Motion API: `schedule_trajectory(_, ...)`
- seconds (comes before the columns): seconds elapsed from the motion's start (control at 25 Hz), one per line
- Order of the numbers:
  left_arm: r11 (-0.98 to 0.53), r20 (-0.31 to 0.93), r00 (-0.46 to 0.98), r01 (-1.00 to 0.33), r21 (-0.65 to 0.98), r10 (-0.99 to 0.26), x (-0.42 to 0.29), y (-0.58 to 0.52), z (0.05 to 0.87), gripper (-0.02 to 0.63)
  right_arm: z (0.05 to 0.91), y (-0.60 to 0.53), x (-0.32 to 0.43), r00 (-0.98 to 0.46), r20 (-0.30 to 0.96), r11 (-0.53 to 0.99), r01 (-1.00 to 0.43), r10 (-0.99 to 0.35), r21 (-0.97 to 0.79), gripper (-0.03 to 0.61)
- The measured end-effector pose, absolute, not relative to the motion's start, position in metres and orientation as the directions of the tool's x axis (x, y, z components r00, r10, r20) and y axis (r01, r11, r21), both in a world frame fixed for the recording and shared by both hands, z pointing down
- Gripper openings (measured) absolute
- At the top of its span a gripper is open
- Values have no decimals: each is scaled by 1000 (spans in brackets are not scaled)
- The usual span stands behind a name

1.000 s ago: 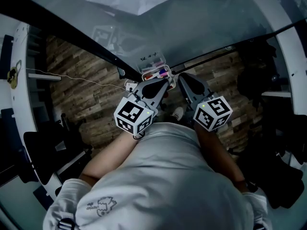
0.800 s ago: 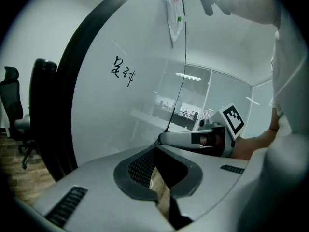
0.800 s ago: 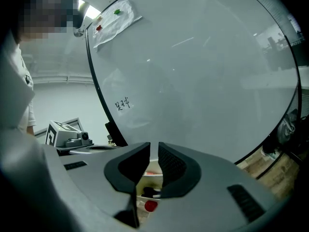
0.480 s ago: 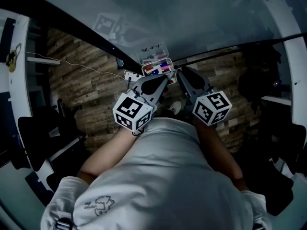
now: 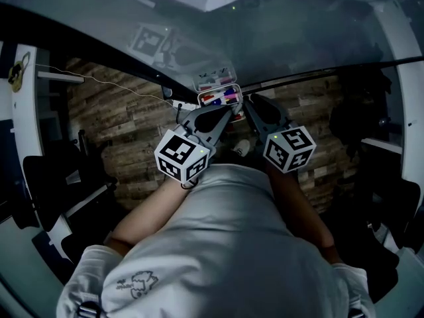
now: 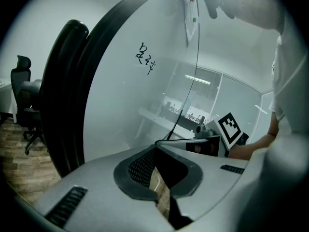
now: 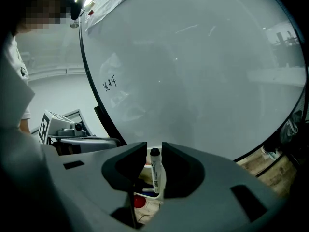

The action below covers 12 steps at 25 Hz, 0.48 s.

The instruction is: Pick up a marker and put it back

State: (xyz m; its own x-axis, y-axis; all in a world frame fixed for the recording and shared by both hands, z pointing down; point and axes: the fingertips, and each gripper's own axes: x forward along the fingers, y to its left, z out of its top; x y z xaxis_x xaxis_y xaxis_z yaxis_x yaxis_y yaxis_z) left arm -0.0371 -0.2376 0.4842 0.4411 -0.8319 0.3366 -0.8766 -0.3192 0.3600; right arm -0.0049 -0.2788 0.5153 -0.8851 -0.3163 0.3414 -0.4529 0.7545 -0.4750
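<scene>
A white marker with a black cap (image 7: 155,170) stands upright between the jaws of my right gripper (image 7: 154,148), which is shut on it. Just under it lies a small clear tray (image 7: 145,199) with red and blue markers inside. In the head view that tray (image 5: 215,81) hangs at the whiteboard's lower edge, and the right gripper (image 5: 246,102) has its tips right beside it. My left gripper (image 5: 230,110) is next to it on the left. Its jaws meet at the tips (image 6: 157,145) with nothing held.
The whiteboard (image 5: 278,38) fills the space ahead and carries a small black scribble (image 6: 146,59). Its dark frame (image 6: 63,95) runs down the left. A black office chair (image 6: 26,95) stands on the wood floor (image 5: 132,124) at the far left.
The head view has shifted a little, so the tray and board sit slightly differently in frame. Both grippers stay at the tray with almost no movement.
</scene>
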Motion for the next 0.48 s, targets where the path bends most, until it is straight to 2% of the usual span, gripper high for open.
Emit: schedule_trajectory(0.48,-307,345,436,-878,368,-831,-44,-243,488,5,533,-282,-15,-869,402,757,-464,-289,-460,86)
